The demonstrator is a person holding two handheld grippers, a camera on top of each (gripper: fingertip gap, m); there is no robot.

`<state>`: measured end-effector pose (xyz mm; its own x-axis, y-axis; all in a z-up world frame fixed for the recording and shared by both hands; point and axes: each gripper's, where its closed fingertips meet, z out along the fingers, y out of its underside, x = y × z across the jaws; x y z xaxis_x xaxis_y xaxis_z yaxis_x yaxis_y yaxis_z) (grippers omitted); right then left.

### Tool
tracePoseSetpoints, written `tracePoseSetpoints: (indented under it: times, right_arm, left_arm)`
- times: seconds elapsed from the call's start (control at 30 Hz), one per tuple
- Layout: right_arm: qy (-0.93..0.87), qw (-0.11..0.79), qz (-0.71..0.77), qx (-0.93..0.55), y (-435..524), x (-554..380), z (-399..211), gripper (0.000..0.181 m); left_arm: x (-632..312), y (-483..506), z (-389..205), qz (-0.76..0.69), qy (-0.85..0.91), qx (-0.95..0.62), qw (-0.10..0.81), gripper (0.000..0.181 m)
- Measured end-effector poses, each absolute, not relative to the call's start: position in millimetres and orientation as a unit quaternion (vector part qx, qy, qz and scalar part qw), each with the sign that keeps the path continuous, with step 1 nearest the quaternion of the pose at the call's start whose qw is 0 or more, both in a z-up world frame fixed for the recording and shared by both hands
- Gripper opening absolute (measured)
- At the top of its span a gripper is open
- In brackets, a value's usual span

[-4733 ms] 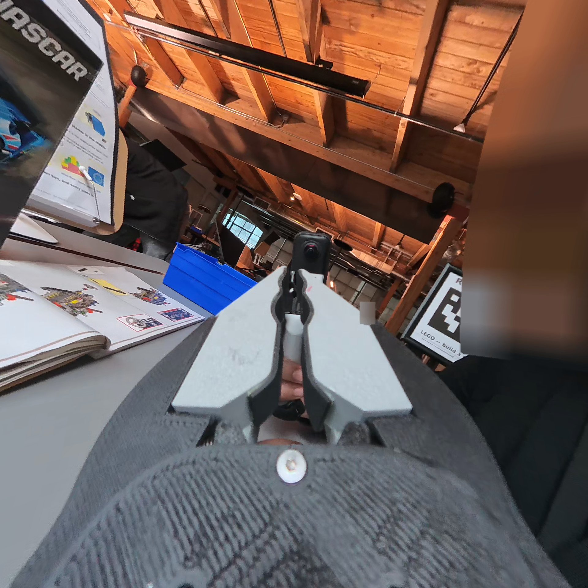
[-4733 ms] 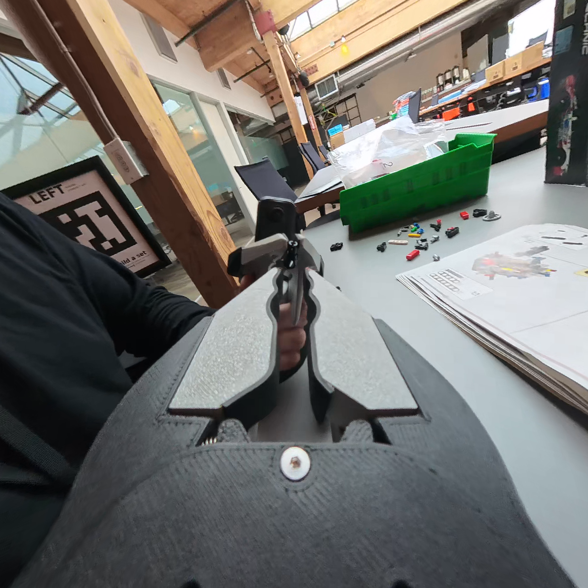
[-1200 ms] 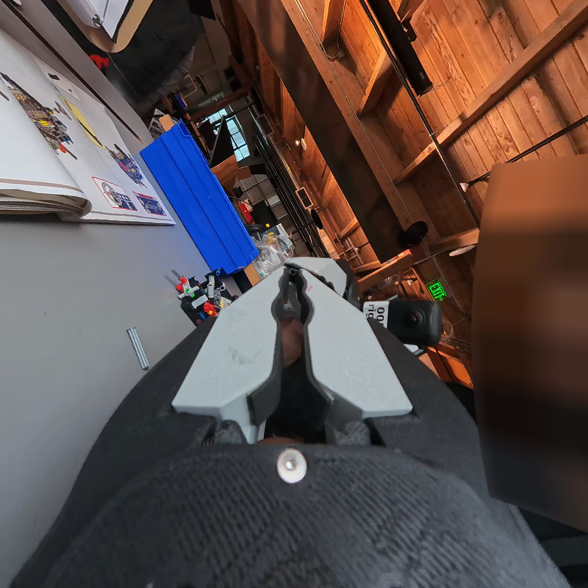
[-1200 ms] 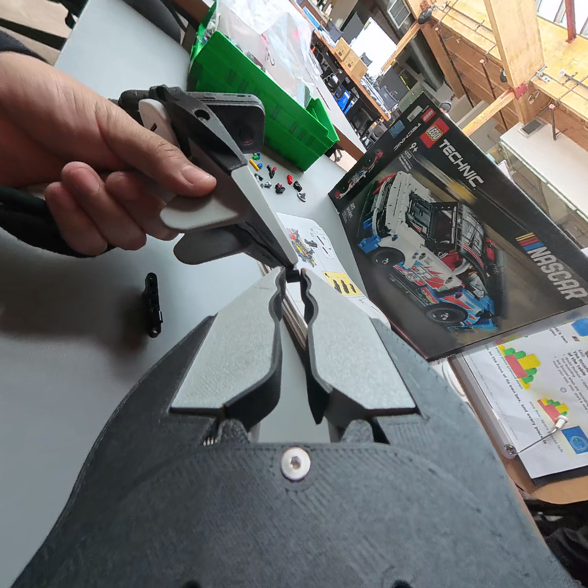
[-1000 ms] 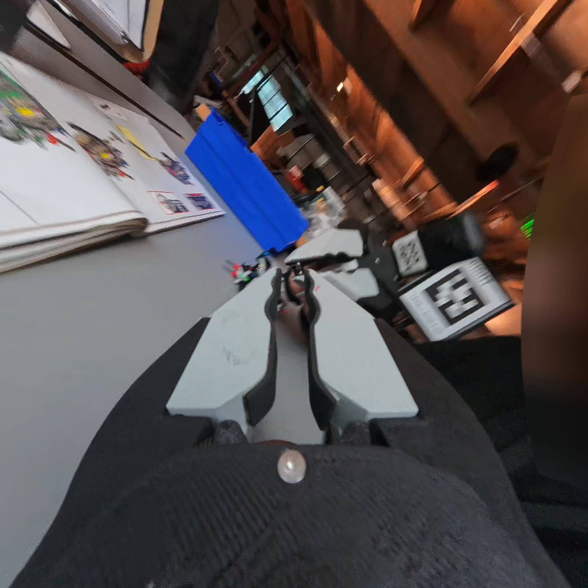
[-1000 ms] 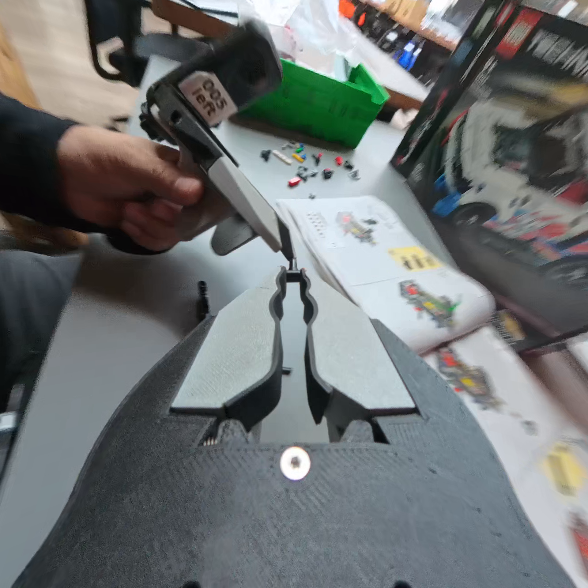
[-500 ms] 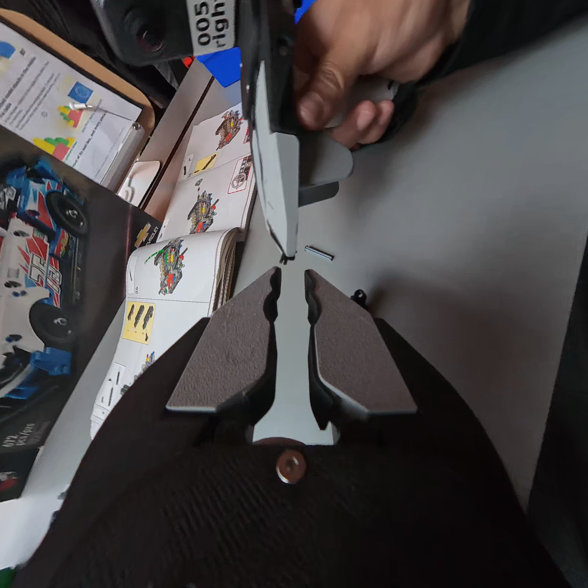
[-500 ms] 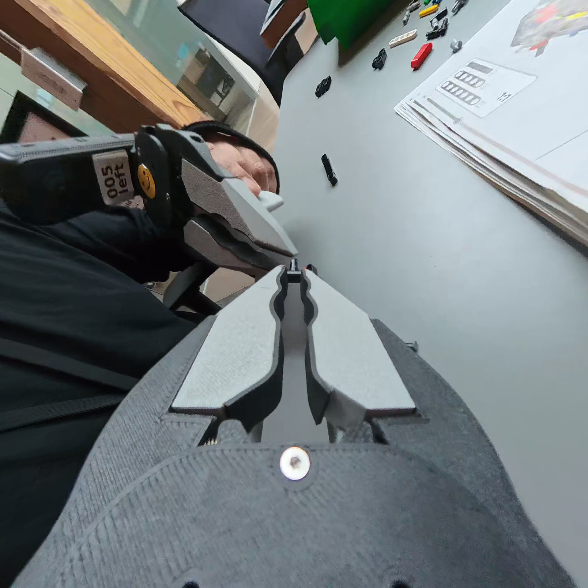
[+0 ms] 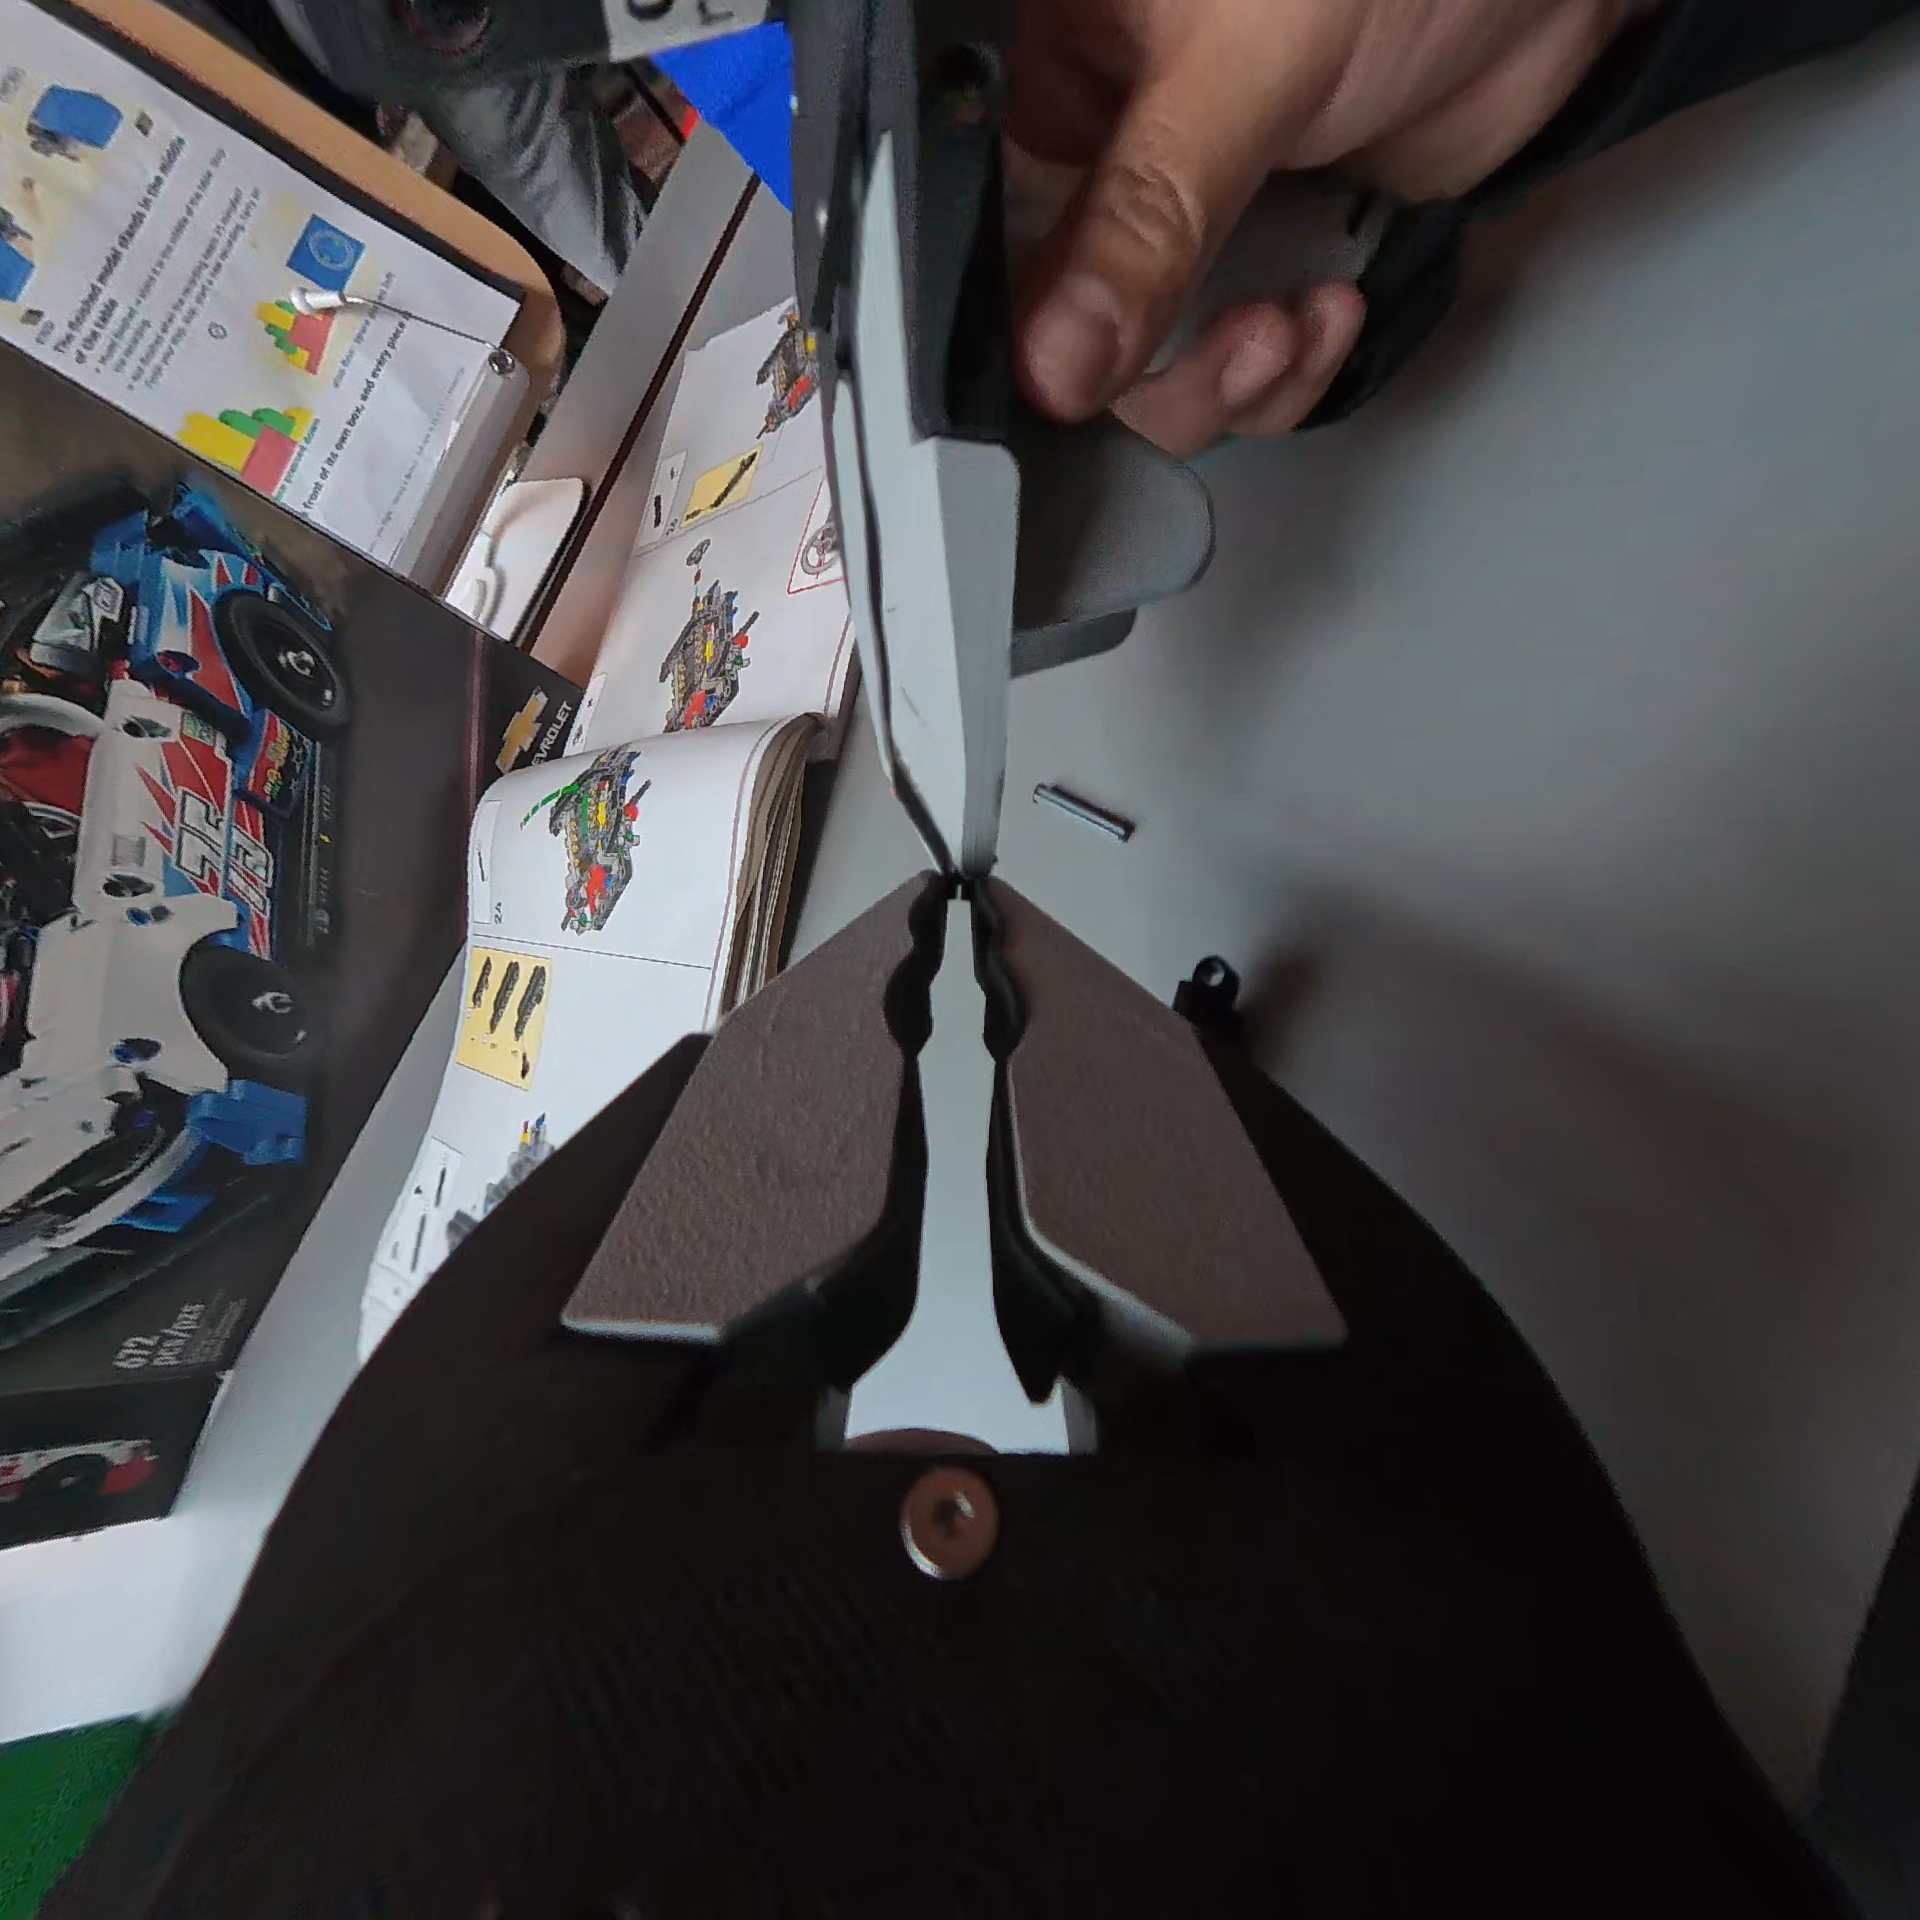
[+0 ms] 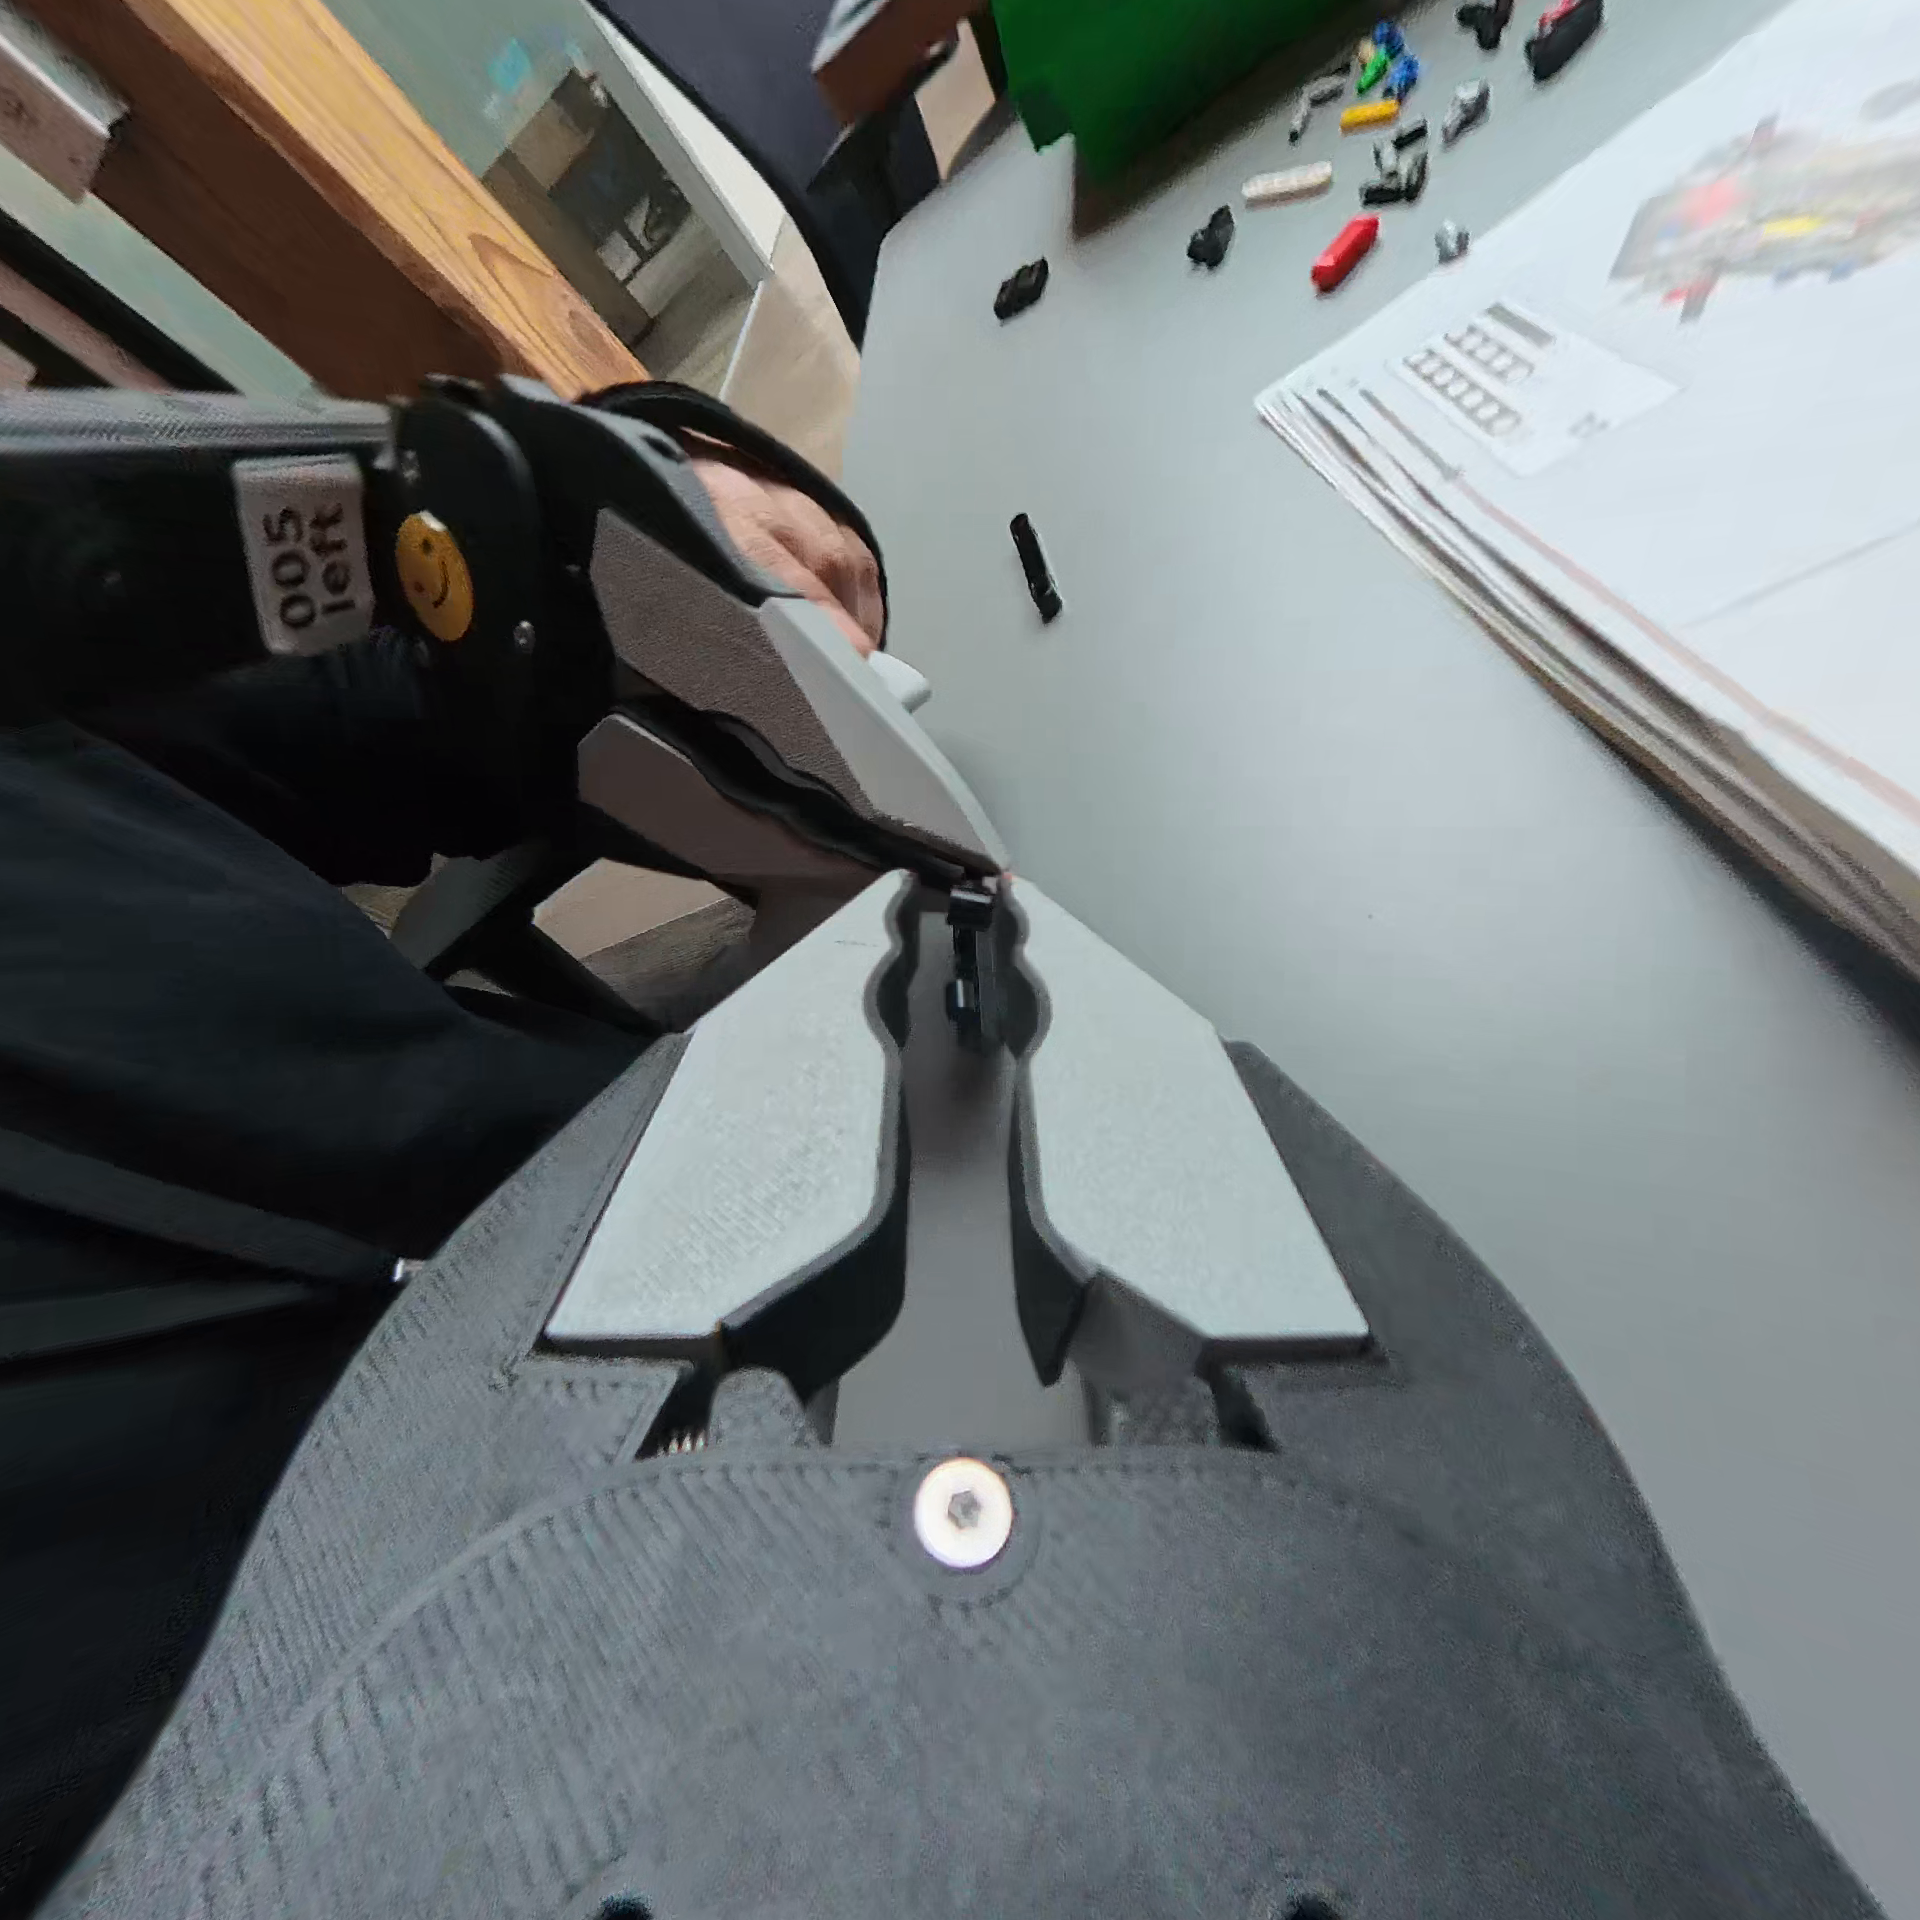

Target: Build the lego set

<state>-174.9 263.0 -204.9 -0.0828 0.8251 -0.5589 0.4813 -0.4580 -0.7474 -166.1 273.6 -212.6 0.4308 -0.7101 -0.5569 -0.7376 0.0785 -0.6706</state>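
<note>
My two grippers meet tip to tip above the grey table [image 9: 1558, 831]. A small black lego piece [image 10: 971, 966] sits between the fingers of my right gripper [image 10: 961, 894], which is closed on it. My left gripper [image 9: 956, 894] is shut, and its tips pinch the outer end of that piece [image 9: 961, 881]. In the left wrist view the right gripper [image 9: 961, 862] comes down from the top, held by a hand [image 9: 1195, 208]. In the right wrist view the left gripper [image 10: 971, 857] comes in from the left.
An open instruction booklet [image 9: 623, 831] and the set's box [image 9: 208, 779] lie left of the grippers. A grey axle [image 9: 1081, 814] and a black part [image 9: 1205, 982] lie on the table nearby. A black beam [image 10: 1036, 569], several loose pieces [image 10: 1351, 156] and a green bin [image 10: 1143, 73] are farther off.
My left gripper's jaws had a small gap half a second ago and are now shut at the tips. Both grippers have drawn closer, tip to tip, on the black piece.
</note>
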Motion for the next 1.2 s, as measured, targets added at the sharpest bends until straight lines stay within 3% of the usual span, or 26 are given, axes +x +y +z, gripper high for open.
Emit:
tracePoseSetpoints:
  times: [0.03, 0.2, 0.37, 1.2]
  right_arm:
    - [-0.508, 0.177, 0.541, -0.646, 262, -175, -200, 0.018]
    - [-0.609, 0.312, 0.422, -0.595, 265, -166, -197, 0.021]
    - [-0.693, 0.428, 0.269, -0.513, 263, -165, -196, 0.008]
    - [-0.728, 0.417, 0.245, -0.485, 253, -168, -212, 0.005]
  left_arm:
    - [-166, 274, -211, -0.004, 0.522, -0.684, 0.509, 0.002]
    - [-165, 267, -206, -0.087, 0.498, -0.7, 0.504, 0.002]
    - [-163, 265, -206, -0.112, 0.498, -0.706, 0.491, 0.002]
    - [-162, 256, -216, -0.143, 0.508, -0.718, 0.455, 0.003]
